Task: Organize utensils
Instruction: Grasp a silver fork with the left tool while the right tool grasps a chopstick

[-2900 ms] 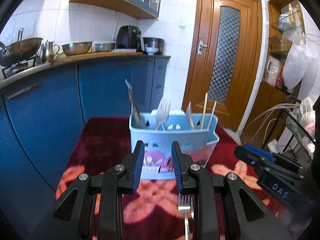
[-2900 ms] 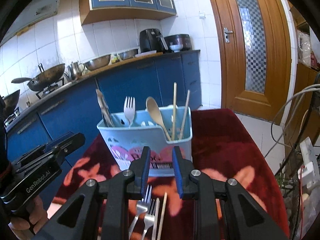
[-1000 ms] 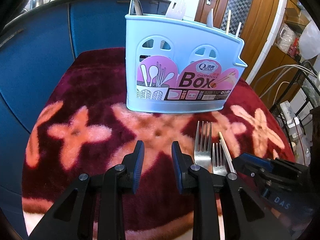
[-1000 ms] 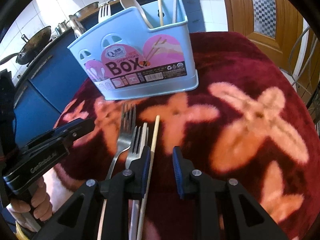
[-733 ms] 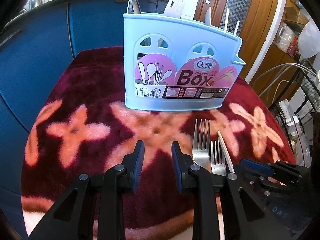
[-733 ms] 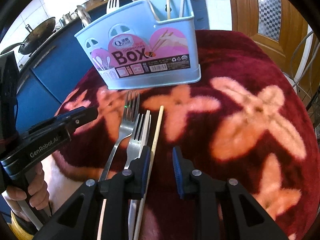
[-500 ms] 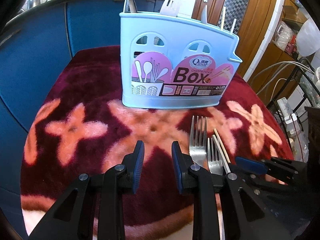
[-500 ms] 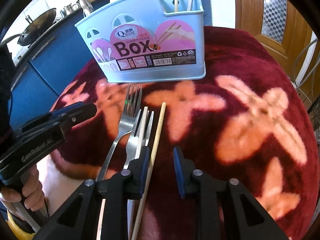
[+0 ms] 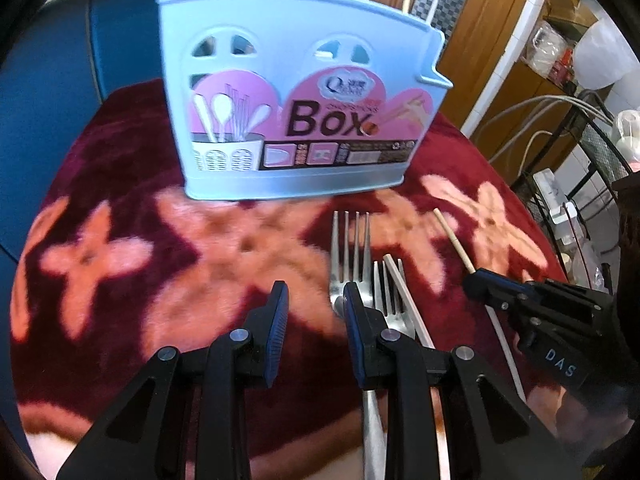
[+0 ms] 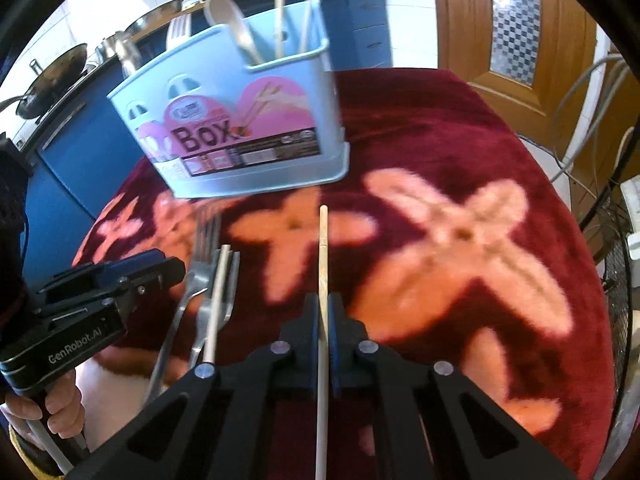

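A light blue utensil box (image 9: 296,104) (image 10: 240,120) stands on the red flowered cloth, holding a fork, a spoon and chopsticks. My right gripper (image 10: 324,312) is shut on a wooden chopstick (image 10: 323,248) that points toward the box. In the left wrist view the same chopstick (image 9: 454,240) sticks out of the right gripper (image 9: 472,280). My left gripper (image 9: 314,296) is open and empty, just left of two metal forks (image 9: 352,240) (image 10: 204,248) and a white chopstick (image 9: 400,284) (image 10: 218,280) lying on the cloth.
The red cloth (image 10: 460,152) covers a small table. Blue kitchen cabinets (image 9: 120,32) stand behind it, a wooden door (image 10: 516,20) at the back right, and a wire rack with cables (image 9: 568,152) to the right.
My right gripper has shut on the wooden chopstick and drawn it right, away from the forks. Both grippers have come lower and closer to the utensils.
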Demonstrator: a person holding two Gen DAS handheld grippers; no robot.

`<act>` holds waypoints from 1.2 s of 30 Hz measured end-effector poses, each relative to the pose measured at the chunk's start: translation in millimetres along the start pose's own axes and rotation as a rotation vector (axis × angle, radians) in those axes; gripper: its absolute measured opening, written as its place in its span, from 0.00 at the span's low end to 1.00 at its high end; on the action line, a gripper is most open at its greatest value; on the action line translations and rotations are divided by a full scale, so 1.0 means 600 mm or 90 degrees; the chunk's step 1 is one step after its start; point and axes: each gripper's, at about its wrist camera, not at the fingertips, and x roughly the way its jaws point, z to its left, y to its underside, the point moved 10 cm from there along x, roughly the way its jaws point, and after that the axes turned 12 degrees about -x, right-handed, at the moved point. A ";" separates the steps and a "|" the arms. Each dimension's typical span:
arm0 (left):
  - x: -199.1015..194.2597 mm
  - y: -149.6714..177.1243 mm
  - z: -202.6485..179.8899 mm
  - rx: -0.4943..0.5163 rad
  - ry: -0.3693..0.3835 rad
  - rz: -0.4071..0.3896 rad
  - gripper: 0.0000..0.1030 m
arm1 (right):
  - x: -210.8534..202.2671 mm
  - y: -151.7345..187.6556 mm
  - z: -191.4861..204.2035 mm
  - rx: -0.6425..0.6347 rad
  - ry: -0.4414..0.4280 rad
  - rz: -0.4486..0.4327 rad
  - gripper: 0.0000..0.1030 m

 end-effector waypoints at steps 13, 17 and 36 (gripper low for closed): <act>0.037 -0.015 -0.030 0.033 0.010 0.012 0.39 | 0.003 0.007 -0.012 0.012 -0.025 -0.012 0.06; 0.049 -0.023 -0.035 0.041 0.008 0.003 0.38 | 0.003 0.007 -0.011 0.007 -0.025 -0.017 0.06; -0.041 -0.045 -0.003 -0.005 0.024 -0.099 0.23 | -0.046 -0.030 0.008 0.009 -0.057 -0.131 0.06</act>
